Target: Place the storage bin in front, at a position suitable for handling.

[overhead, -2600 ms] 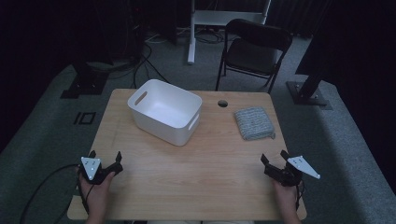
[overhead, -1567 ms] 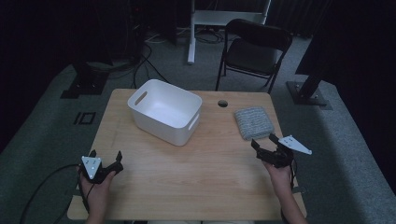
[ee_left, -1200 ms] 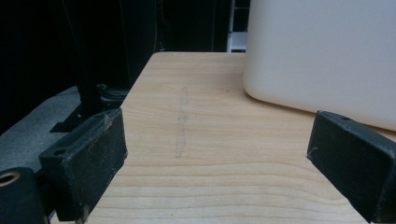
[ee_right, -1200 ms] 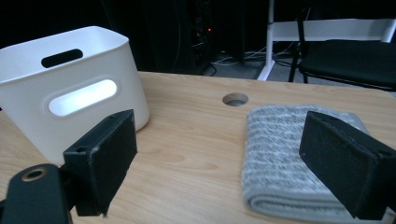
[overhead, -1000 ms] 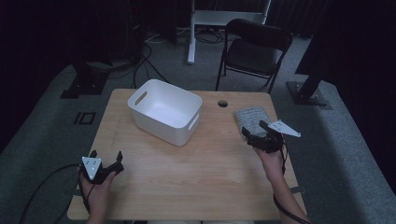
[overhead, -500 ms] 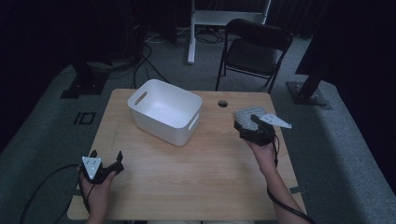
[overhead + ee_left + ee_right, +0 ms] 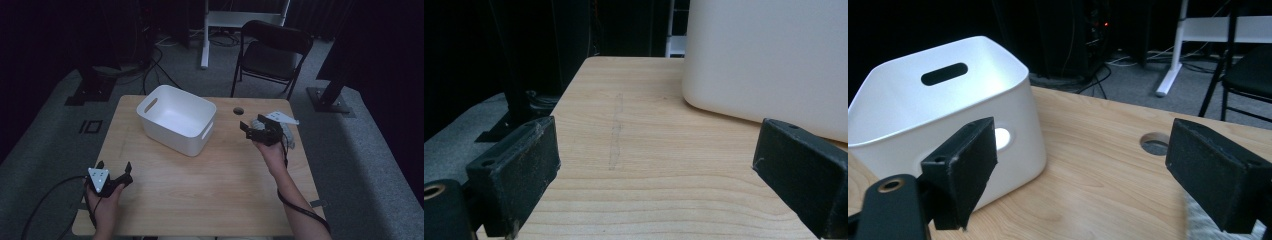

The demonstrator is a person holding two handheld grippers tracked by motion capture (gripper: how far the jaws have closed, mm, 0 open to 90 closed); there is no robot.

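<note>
Grey folded cloth [image 7: 288,134] lies on the tabletop [image 7: 210,195] to the right of the white bin [image 7: 176,119], well apart from it, and is largely covered in the high view by the right hand-held gripper [image 7: 252,130] held over its left part. In the right gripper view a pale, blurred corner of that cloth [image 7: 1210,227] shows under the right-hand jaw, while both black jaws stand wide apart with nothing between them and point toward the bin's handle side [image 7: 948,115]. A round hole in the tabletop [image 7: 238,110] sits between the bin and the cloth, nearer the far edge. The left hand-held gripper [image 7: 114,172] rests near the front left corner, well in front of the bin, its jaws also spread wide and empty; its own view looks along bare wood to the bin's wall [image 7: 769,60]. Beyond the tabletop, behind the bin, stands a black folding chair [image 7: 272,52].
</note>
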